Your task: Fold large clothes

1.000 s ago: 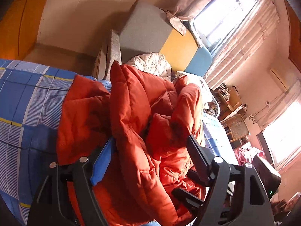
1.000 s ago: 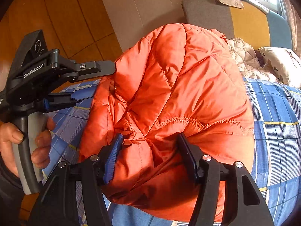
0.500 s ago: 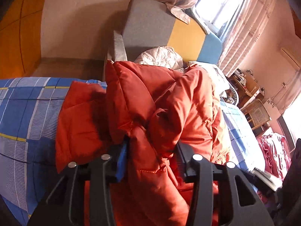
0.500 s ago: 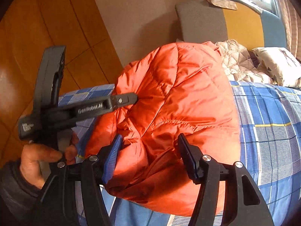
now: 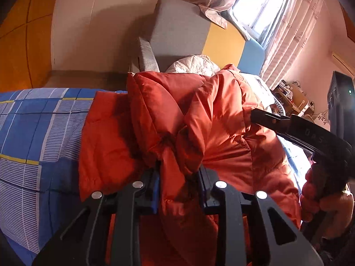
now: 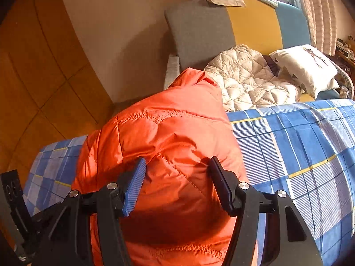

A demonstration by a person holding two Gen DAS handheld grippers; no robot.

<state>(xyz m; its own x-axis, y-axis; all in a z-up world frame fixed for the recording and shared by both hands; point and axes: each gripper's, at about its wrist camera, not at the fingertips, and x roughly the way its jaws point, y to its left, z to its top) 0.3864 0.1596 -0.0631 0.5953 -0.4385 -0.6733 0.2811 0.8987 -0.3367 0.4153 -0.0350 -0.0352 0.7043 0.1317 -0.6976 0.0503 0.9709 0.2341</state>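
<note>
Orange down jacket fold between closing left gripper, bulging between seemingly clamped right gripper

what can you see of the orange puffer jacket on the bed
The orange puffer jacket is shiny, quilted, stitched into padded panels. It lies bunched and partly folded on the blue checked bedspread, near its edge by the grey headboard. The left gripper is closing on a gathered fold at its near edge; the right gripper straddles a puffed bulk, pads against the fabric. A cream quilted garment lies behind.
</note>
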